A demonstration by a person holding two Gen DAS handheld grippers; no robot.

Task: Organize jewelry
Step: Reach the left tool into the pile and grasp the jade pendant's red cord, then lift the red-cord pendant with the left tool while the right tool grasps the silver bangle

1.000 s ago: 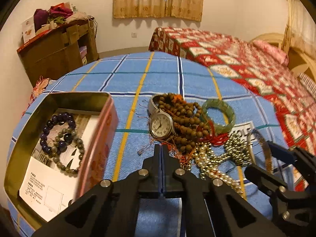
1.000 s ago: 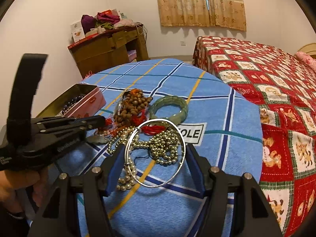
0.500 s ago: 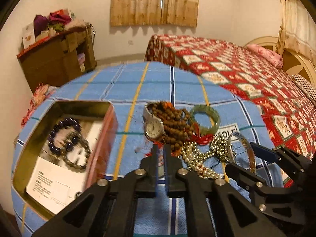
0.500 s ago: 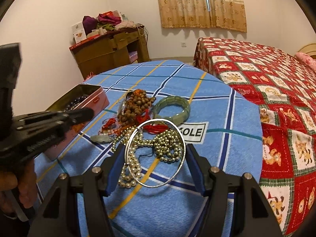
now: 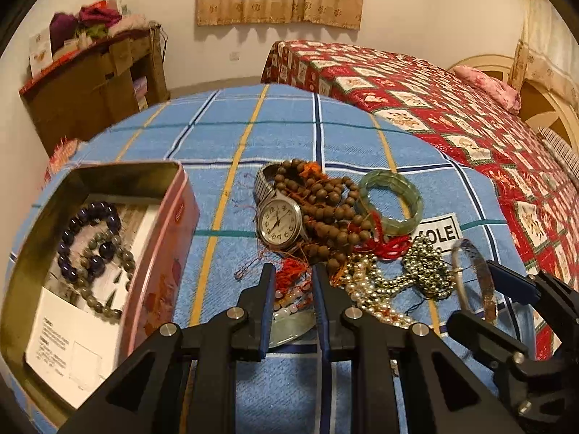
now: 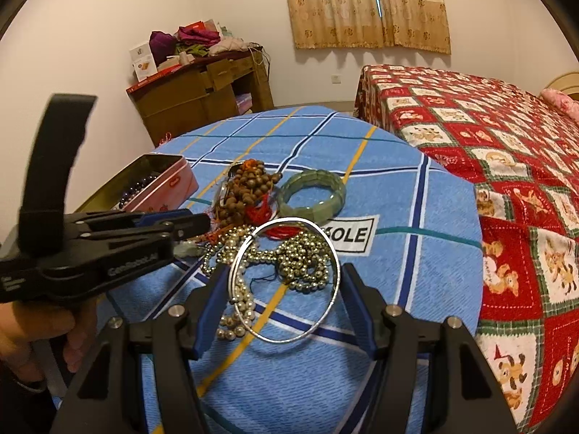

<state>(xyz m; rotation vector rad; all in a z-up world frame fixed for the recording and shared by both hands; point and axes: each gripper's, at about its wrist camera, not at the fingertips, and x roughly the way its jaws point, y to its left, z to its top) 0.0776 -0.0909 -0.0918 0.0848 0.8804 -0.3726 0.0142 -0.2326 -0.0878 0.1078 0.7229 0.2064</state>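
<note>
Blue checked cloth bore tangled jewelry. Right gripper clasped 1 silver bangle; left gripper, jaws just parting, held nothing.

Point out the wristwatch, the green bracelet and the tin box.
wristwatch (image 5: 278, 221), left wrist view, on its white dial.
green bracelet (image 6: 327, 200), right wrist view, on its right band.
tin box (image 5: 182, 215), left wrist view, on its pink wall.

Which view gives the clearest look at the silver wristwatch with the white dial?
The left wrist view: the silver wristwatch with the white dial lies face-up, dial and metal band plainly visible beside the brown wooden bead strand. In the right wrist view only a sliver of it shows edge-on behind those beads.
</note>
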